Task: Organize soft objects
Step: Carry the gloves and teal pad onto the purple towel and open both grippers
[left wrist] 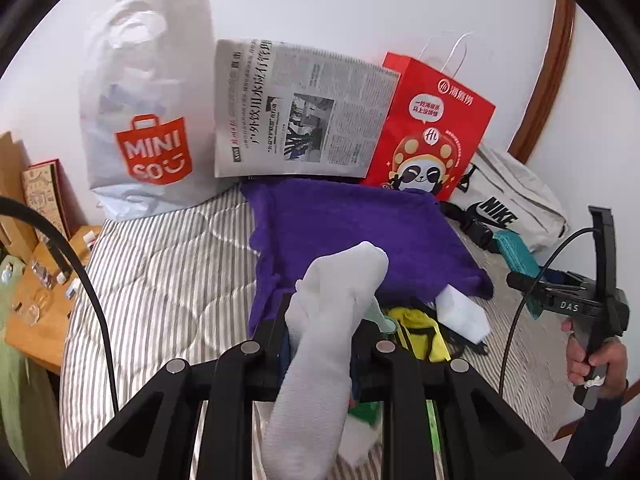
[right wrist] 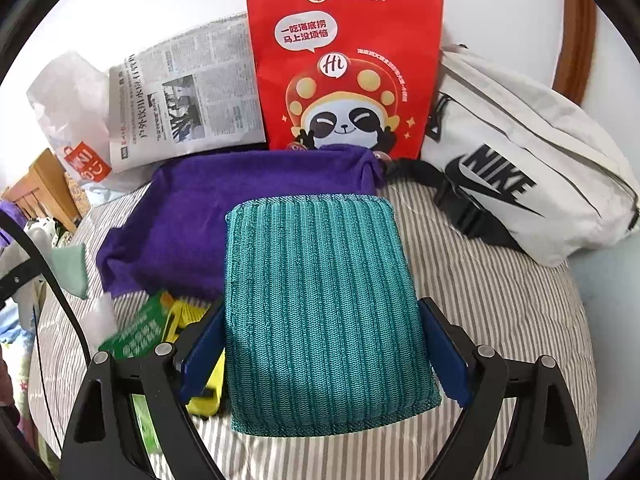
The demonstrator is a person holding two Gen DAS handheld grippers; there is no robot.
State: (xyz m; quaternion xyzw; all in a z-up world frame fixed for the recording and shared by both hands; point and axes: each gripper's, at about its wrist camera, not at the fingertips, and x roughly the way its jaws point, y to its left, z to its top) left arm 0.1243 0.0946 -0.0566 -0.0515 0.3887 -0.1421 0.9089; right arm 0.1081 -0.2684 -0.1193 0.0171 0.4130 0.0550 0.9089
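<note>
My left gripper is shut on a white sock, held above the striped bed, near the purple towel. My right gripper is shut on a teal ribbed sponge pad, held over the bed in front of the same purple towel. In the left wrist view the right gripper shows at the right edge with the teal pad in it. A yellow item and a white piece lie by the towel's near edge.
Against the wall stand a white Miniso bag, a newspaper, a red paper bag and a white Nike bag. A green packet lies on the striped bedding. A wooden side table is at left.
</note>
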